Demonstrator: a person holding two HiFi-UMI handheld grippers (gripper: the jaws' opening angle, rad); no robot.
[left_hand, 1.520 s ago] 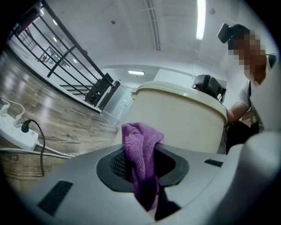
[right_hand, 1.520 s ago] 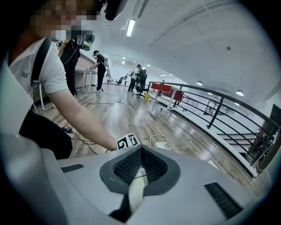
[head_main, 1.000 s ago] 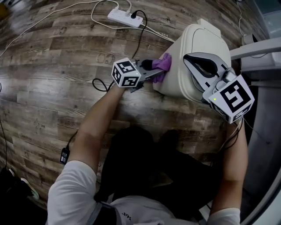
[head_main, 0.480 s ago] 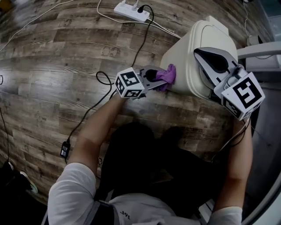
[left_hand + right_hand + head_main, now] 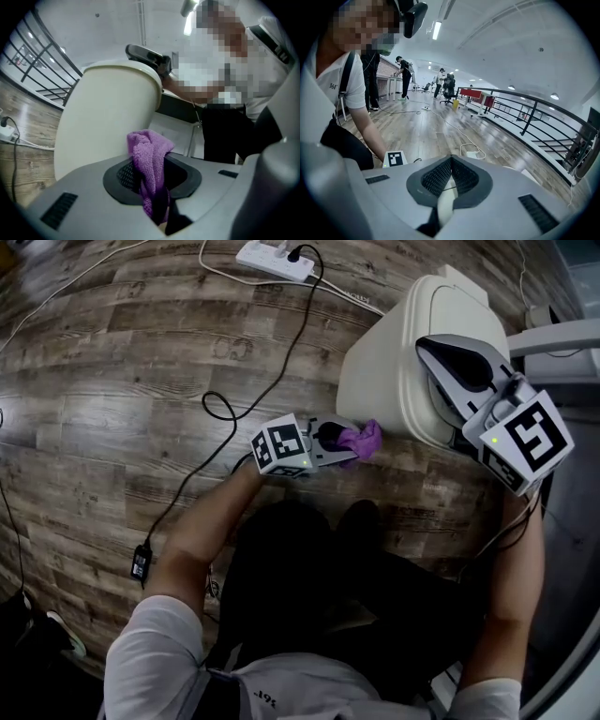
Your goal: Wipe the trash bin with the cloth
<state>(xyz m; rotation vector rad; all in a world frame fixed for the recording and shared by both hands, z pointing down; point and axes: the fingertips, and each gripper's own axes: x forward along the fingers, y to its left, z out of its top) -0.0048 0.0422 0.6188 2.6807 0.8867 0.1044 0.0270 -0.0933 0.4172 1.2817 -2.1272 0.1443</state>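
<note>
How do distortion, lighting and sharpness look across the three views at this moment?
Head view: strong wide-angle bend in the brown wooden plank floor, dim, dark corners, fairly sharp. Left gripper view: purple terry cloth sharp, cream plastic trash bin evenly lit, mosaic patch above. Right gripper view: curved black railing, ceiling strip light glaring, glossy floor reflections.

Open wood floor (image 5: 112, 381) spreads from the trash bin (image 5: 384, 371) toward nine o'clock, crossed only by a black cable (image 5: 278, 367). A power strip (image 5: 272, 257) lies at ten, and a grey rail (image 5: 562, 334) hems the bin at three.
</note>
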